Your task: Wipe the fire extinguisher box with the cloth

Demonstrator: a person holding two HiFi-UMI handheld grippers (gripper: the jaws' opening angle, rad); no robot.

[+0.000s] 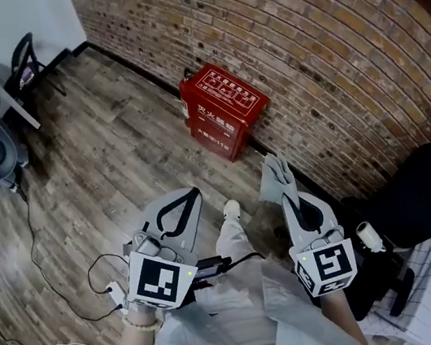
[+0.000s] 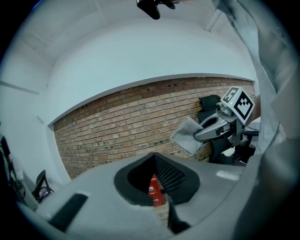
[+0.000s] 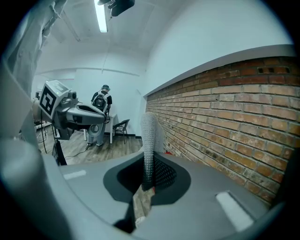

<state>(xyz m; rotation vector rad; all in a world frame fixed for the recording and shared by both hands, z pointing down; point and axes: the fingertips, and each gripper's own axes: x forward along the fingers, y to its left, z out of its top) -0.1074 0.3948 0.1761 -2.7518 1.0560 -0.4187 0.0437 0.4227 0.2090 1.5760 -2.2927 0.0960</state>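
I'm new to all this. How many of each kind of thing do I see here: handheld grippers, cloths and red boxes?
Grippers: 2, the left gripper and the right gripper
Cloths: 1, the grey cloth, clamped in the right gripper
Red boxes: 1, the fire extinguisher box on the floor against the brick wall
Total: 4

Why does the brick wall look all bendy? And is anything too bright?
Head view: the wide lens bends the wall into an arc, though the red box is sharp. Left gripper view: the wall bows upward and the corners go black. Right gripper view: the ceiling light glares white.
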